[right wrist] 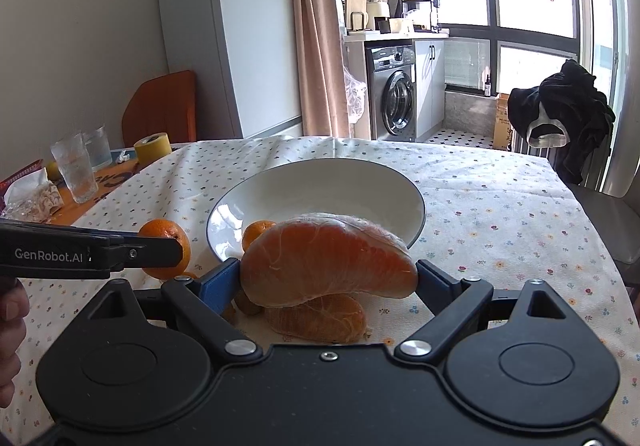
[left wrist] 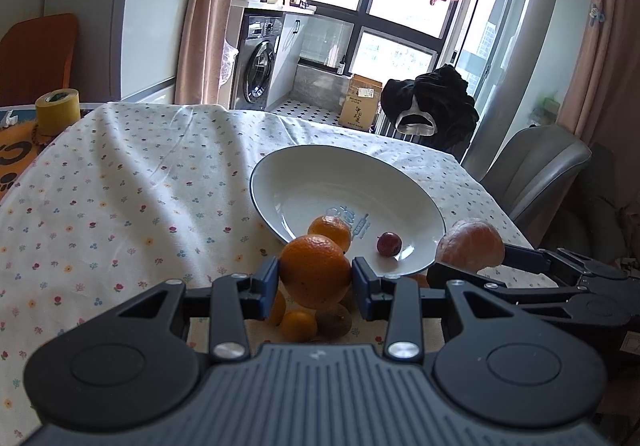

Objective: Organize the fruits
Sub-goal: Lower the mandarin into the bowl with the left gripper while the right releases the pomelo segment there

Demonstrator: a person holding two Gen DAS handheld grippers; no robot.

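Note:
My left gripper is shut on a whole orange, held just above the flowered tablecloth in front of the white plate. In the plate lie a smaller orange and a small dark red fruit. Below the held orange sit a small orange and a brown fruit. My right gripper is shut on a large peeled citrus piece, near the plate's front rim. A second peeled piece lies on the cloth beneath it.
A yellow tape roll and two glasses stand at the table's far left. A grey chair is at the right edge, with black clothing on a rack behind. A person's hand shows at the left.

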